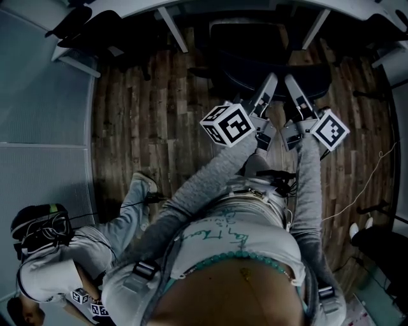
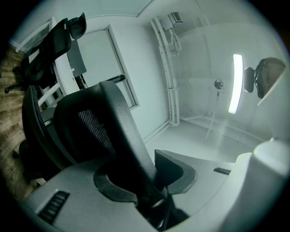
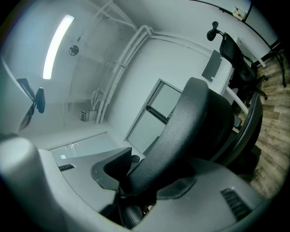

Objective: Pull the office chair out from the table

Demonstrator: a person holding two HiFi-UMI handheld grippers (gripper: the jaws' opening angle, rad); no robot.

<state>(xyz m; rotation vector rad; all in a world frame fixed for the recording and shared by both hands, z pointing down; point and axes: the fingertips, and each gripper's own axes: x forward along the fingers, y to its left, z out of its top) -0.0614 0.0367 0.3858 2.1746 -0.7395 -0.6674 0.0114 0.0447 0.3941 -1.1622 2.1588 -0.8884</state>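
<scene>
Office chair (image 1: 255, 54) sits tucked in at the white counter (image 1: 146, 9), back facing the person. Both tools are clamped on the edge of its backrest (image 2: 120, 113). The left tool (image 2: 145, 181) and right tool (image 3: 145, 179) are each about half closed, pads pinching the rim. The frame looks stiff, not slippery. It's probably heavyish, but I'd guess it rolls easily on the wood floor (image 1: 134, 121). Holding that high could tip it, so pull level.
</scene>
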